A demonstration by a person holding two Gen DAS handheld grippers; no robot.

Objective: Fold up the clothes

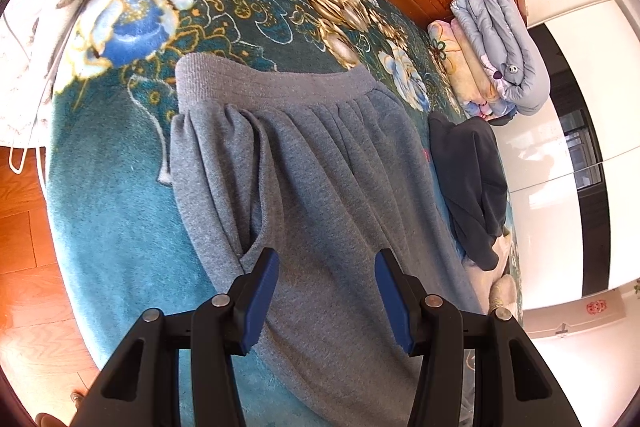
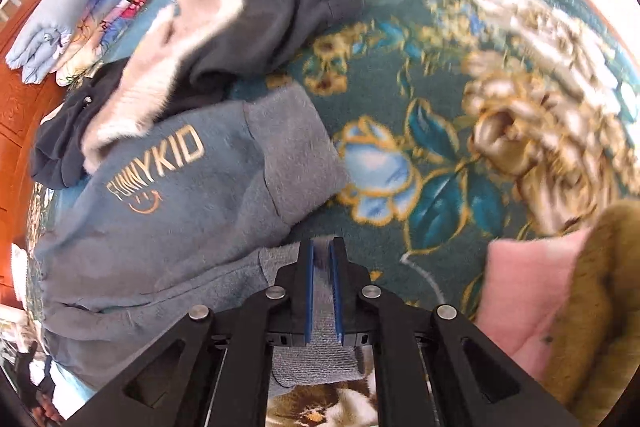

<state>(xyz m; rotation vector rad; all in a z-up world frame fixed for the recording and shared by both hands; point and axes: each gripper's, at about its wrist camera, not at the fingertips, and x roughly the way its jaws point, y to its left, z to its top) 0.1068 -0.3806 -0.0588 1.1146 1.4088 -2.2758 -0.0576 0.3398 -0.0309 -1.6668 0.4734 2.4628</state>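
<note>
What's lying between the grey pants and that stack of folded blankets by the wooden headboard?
In the left wrist view, a crumpled dark navy garment lies between the grey pants and the folded blankets, along with a strip of the floral bed cover.

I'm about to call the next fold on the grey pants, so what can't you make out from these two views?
- Grey pants, left wrist view: leg ends cut off by the bottom edge and the left tool.
- Cuff pinched by the right tool, right wrist view: its far side is hidden by the fingers.
- Dark clothes pile, right wrist view: blurred, pieces not separable.
</note>
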